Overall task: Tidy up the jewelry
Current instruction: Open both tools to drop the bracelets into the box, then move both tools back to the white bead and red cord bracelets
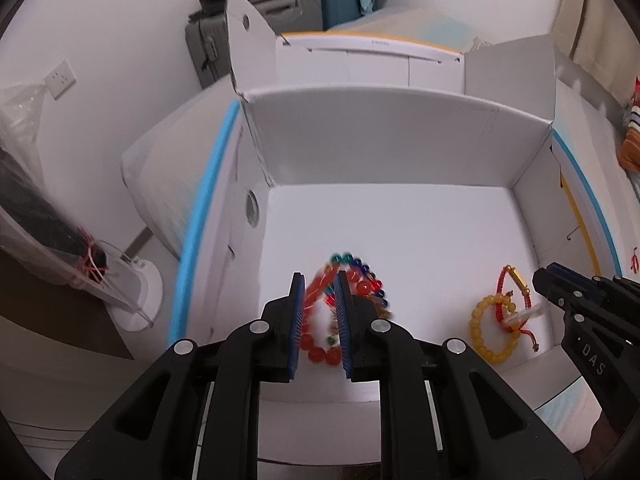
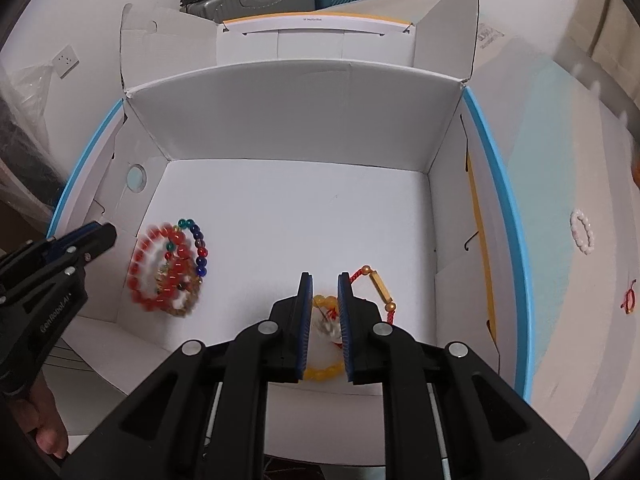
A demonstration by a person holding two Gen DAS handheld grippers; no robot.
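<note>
— Suitcases [image 1: 256, 12] stand against the far wall, three as far as I can count, behind a white cardboard box [image 2: 296, 108] with its flaps up. What lies inside?

— Two heaps on the box floor. On the left, blurred, a red bead bracelet [image 2: 160, 268], a multicoloured bead bracelet [image 2: 198, 240] and a brownish one [image 2: 186, 306], overlapping. On the right, a yellow bead bracelet [image 1: 490, 334] and a red cord bracelet [image 1: 516, 284] with a gold tube.

— And outside the box?

— Two more on the pale surface to the right: a white bead bracelet [image 2: 582, 232] and a small red cord loop [image 2: 629, 298], well apart from the rest.

— The grippers?

— The left gripper [image 1: 320, 318] hangs over the left heap, jaws parted only a narrow way, gripping nothing; beads show through the gap. The right gripper [image 2: 324, 320] is the same, narrowly parted above the yellow bracelet, empty.
</note>
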